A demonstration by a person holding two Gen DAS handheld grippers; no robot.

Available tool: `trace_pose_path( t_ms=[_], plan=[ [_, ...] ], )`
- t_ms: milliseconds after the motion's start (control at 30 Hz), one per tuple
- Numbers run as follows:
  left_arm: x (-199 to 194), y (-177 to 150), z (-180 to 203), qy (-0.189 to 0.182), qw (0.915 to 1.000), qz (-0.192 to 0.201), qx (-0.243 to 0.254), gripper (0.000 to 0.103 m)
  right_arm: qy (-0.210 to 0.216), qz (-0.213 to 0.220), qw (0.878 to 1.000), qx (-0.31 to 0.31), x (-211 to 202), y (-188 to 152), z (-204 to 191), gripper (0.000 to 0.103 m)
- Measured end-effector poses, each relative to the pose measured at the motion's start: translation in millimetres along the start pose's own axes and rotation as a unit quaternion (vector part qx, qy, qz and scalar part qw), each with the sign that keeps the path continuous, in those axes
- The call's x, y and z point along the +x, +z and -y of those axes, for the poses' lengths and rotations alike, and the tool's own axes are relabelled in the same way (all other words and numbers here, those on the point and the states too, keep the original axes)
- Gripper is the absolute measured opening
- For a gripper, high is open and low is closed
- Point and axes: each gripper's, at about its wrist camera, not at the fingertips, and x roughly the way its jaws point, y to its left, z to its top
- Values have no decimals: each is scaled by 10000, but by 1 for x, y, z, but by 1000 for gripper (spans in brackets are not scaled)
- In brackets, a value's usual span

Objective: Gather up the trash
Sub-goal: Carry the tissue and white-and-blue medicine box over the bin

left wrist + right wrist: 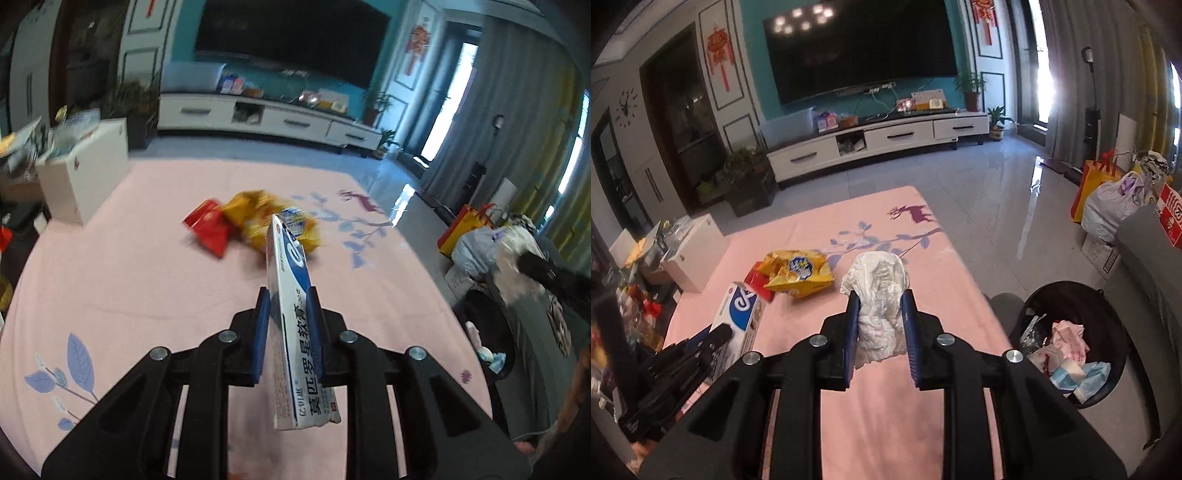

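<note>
Ointment carton (291, 317), light and stiff, sat clamped mid-length in my left gripper (286, 295); right gripper (879, 299) pinched soft crumpled tissue (877, 291).

wall (753, 55): teal | floor (990, 206): grey glossy tiles | curtains (1108, 74): grey, backlit

Your left hand-held gripper (286, 314) tilts downward, its blue pads (261, 332) clamped on the flat sides of a white and blue box (291, 295). Your right hand-held gripper (880, 317) also tilts down, blue pads (851, 328) squeezing a crumpled white tissue (879, 288).
</note>
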Motion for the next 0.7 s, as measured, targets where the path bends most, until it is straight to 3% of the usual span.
trace_pose_path(
  t_ms=[200,367,433,567,700],
  plan=[
    [-17,6,65,-307,9983,309,381,21,41,350,9976,600,-19,28,52,24],
    [-8,16,122,-569,9951,456,675,21,-531,804,9920,821,-33,39,101,24],
    [2,18,141,-779,9937,405,698,21,-809,943,9881,907,-33,35,125,24],
    [42,17,187,-1045,9906,48,876,21,-972,915,9803,1458,-16,21,180,25],
    [87,11,232,-1421,9845,-380,956,21,-712,618,9736,2078,12,-4,232,25]
  ],
)
